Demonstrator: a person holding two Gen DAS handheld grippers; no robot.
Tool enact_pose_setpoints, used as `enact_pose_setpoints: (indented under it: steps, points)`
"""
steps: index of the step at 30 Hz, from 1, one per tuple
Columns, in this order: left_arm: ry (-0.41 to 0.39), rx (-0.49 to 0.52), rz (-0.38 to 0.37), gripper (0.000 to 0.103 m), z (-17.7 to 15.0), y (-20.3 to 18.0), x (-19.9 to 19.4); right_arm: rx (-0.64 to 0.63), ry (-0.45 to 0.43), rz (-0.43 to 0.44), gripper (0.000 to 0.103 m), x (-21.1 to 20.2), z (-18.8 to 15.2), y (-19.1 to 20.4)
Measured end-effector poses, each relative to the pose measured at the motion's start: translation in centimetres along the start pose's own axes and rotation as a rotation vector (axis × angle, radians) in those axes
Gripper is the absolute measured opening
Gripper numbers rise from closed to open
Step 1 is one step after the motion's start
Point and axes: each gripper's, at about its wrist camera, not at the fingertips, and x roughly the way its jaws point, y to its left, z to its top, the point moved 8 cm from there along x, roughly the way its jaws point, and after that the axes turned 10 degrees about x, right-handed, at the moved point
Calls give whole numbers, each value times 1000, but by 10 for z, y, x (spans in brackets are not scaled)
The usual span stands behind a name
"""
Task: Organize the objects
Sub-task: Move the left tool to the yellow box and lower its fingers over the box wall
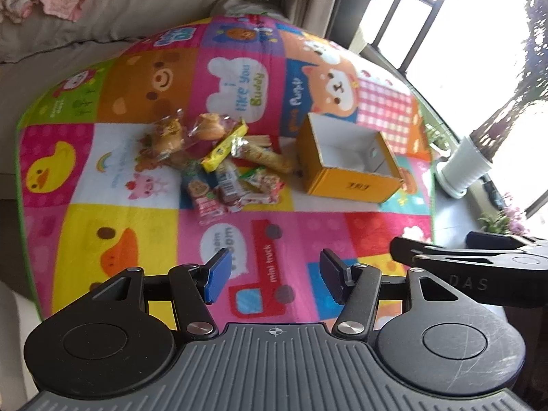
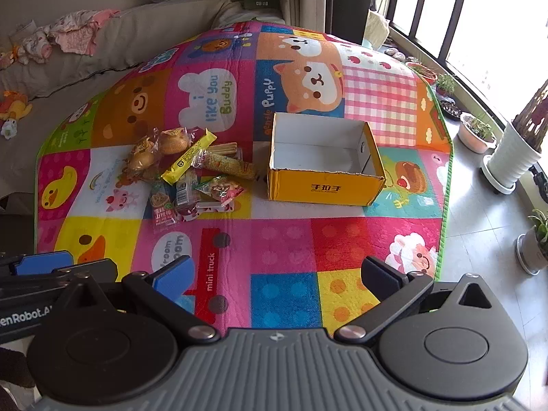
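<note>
Above the cartoon play mat (image 2: 291, 239), my left claw (image 1: 274, 277) and right claw (image 2: 277, 274) both hang with jaws apart, nothing between them. The pile of wrapped snacks (image 2: 191, 174) lies just left of the empty yellow cardboard box (image 2: 325, 185), whose open top faces up. The yellow snack bar (image 2: 188, 161) lies on top, its long axis slanting up toward the box's far corner. I judge it best to take it first, pads across its narrow width.
</note>
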Motion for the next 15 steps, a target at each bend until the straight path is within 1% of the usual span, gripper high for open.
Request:
enact_pose_setpoints:
  steps: [1, 4, 7, 9, 12, 13, 15]
  points:
    - [-39, 5, -23, 62, 3, 5, -6, 15, -6, -12, 103, -2, 0, 3]
    - [-96, 44, -3, 62, 12, 24, -22, 69, -13, -52, 103, -10, -3, 12]
    - [-98, 64, -28, 62, 13, 43, -21, 128, -15, -82, 103, -16, -10, 18]
    - [-77, 52, -24, 62, 9, 52, -9, 143, 4, -84, 103, -16, -19, 22]
    - [17, -27, 14, 61, -4, 66, 28, 99, 38, -66, 103, -7, -28, 23]
    - [44, -45, 33, 61, -9, 69, 41, 71, 48, -54, 103, 1, -31, 20]
    - [81, -48, 98, 61, -18, 71, 65, 30, 81, -42, 103, 22, -34, 12]
